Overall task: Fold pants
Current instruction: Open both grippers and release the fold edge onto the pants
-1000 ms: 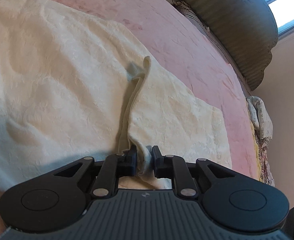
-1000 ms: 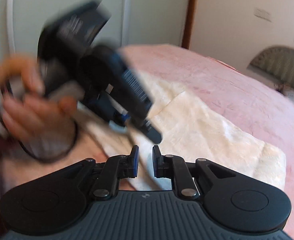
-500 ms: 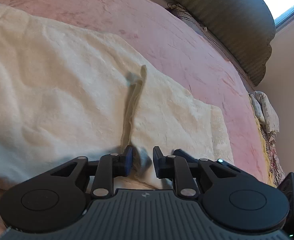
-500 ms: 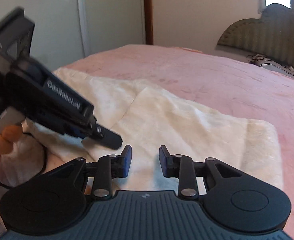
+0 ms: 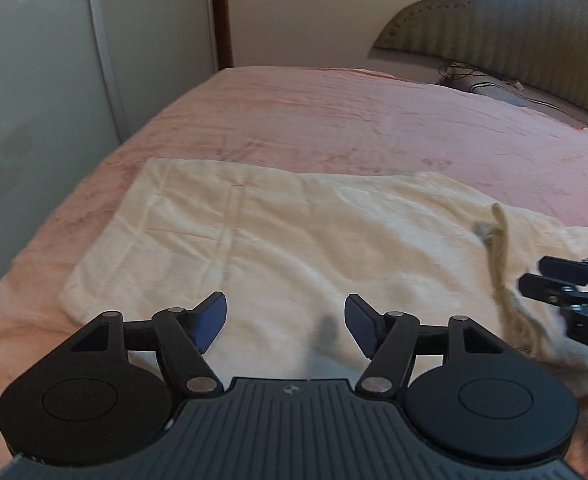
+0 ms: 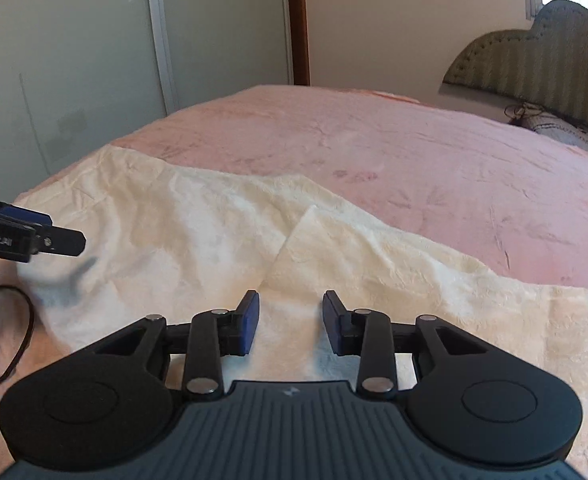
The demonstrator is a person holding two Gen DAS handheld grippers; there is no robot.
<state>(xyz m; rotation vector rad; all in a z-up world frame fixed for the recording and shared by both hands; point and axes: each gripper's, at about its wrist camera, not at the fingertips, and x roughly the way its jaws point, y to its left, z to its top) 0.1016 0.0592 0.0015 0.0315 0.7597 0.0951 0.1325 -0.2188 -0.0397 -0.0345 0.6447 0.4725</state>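
Note:
Cream pants point(image 5: 294, 240) lie flat across a pink bed point(image 5: 373, 120), with a frayed drawstring point(image 5: 499, 248) resting on the cloth at the right. My left gripper point(image 5: 286, 320) hovers over the near edge of the pants. Its jaws are opening wide and nothing is between them. In the right wrist view the pants point(image 6: 373, 248) show a folded layer with a diagonal edge. My right gripper point(image 6: 292, 320) sits just above that cloth, its jaws opening, with no cloth pinched. Each gripper shows in the other's view: the right gripper point(image 5: 565, 284) at the right edge and the left gripper point(image 6: 54, 236) at the left edge.
Pale wardrobe doors point(image 5: 34, 100) stand beyond the bed's left side. A padded green headboard point(image 5: 513, 32) rises at the back right, with a pillow and cords point(image 5: 493, 84) below it. A black cable loop point(image 6: 22, 320) lies at the near left.
My left gripper let go of the pants' edge, spread wide and swung to face across the bed. My right gripper's jaws widened. The left gripper drew off to the left in the right wrist view.

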